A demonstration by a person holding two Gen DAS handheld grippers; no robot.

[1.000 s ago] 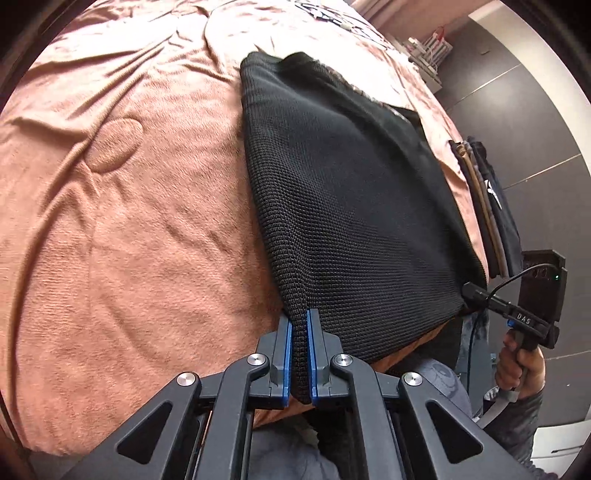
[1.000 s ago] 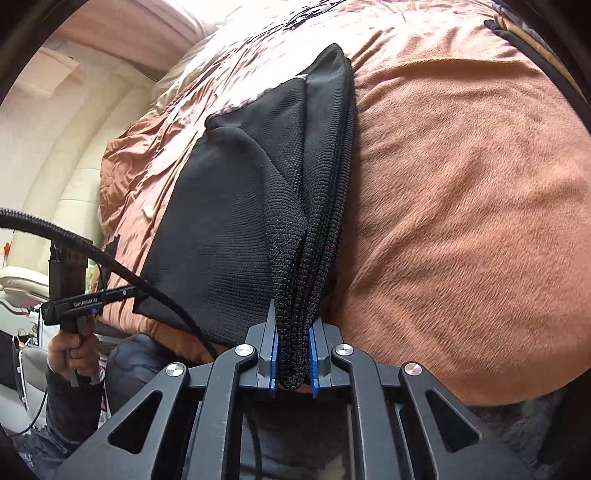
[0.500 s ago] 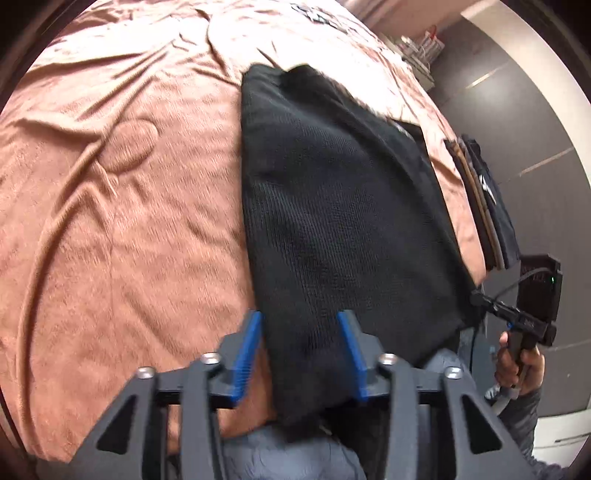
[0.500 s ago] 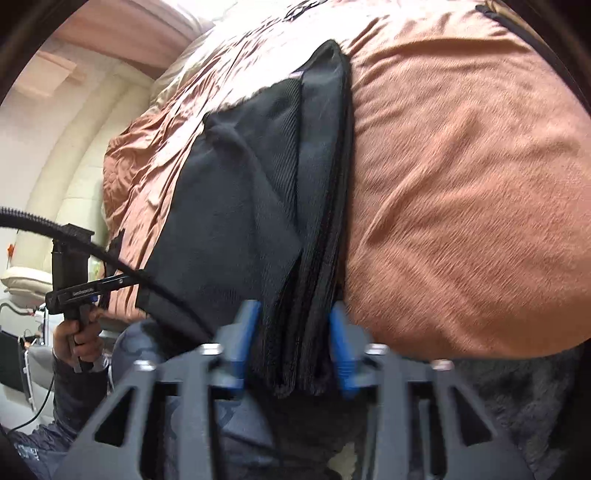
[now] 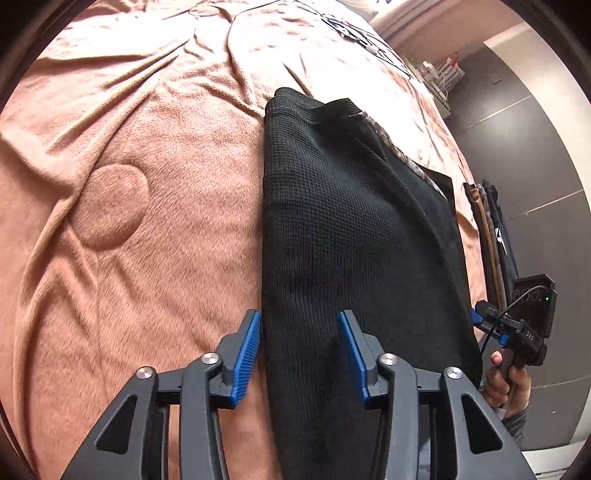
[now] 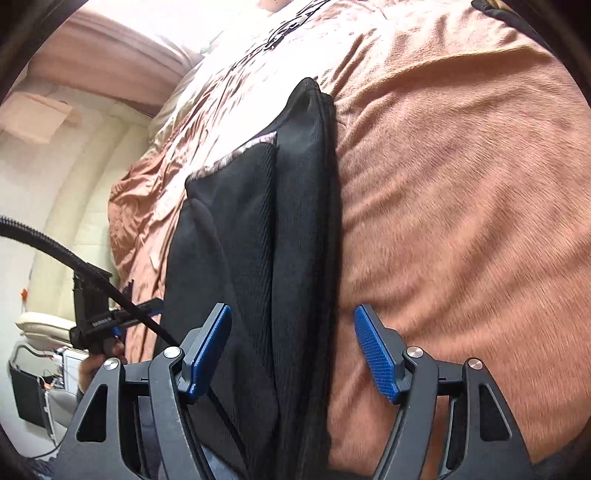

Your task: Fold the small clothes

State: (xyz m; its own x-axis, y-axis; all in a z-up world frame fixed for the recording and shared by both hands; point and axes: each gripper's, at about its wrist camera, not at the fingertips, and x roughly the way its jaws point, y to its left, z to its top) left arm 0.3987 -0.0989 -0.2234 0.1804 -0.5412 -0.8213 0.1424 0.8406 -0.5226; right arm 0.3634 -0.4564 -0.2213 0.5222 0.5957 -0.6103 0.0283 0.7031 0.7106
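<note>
With both the left gripper [image 5: 299, 354] and right gripper [image 6: 291, 350] just released and jaws apart, the black knit garment [image 5: 354, 240] lies folded on the pink blanket [image 5: 129, 258], so the next fold needs a fresh grasp of its near edge.

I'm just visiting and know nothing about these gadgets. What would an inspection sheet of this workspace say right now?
Surface: bed under a rumpled pink-brown blanket.
Job's things: black knit garment, folded into a long strip, lying flat on the blanket, near end at the bed's edge.
Clutter: small stack of folded clothes at the bed's far side; patterned fabric farther up the bed.
Grippers: left gripper open, right gripper open; both jaws have just been opening, garment between the pads but not pinched.
Cables: thick black cable beside the right gripper.
Surroundings: dark wall panels, pale padded wall.
</note>
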